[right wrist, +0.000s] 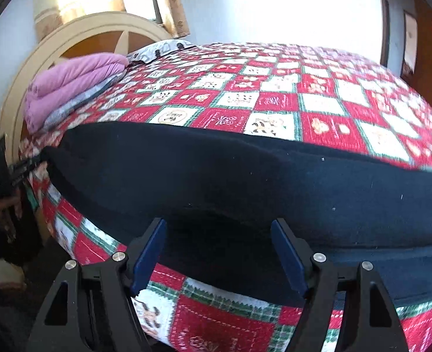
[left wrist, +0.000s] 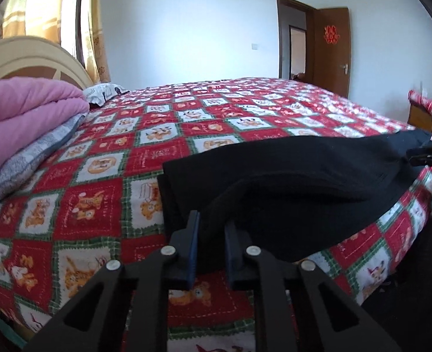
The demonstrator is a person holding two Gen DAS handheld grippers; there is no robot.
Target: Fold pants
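Black pants (left wrist: 289, 173) flat along near edge of bed (left wrist: 186, 123), on red and white checked quilt (right wrist: 318, 102), long way across both views. Near hem hanging slightly over bed edge.

Left claw (left wrist: 211, 226) pressed nearly together, pinching a raised fold of pants at the left end; cloth pulled up into a ridge between blue pads (left wrist: 194, 234).

Right claw (right wrist: 218, 231) spread wide, low over near edge of pants; pads (right wrist: 150, 252) either side of dark cloth, not pressing. Contact with cloth beneath not clear.

Left claw also seen small at far left of right wrist view, at pants' end.

Folded pink blanket (left wrist: 25, 108) over grey one at headboard (right wrist: 78, 35) end, well apart from pants. Patterned pillow (left wrist: 104, 92) beyond. Brown door (left wrist: 331, 50) open at far wall.
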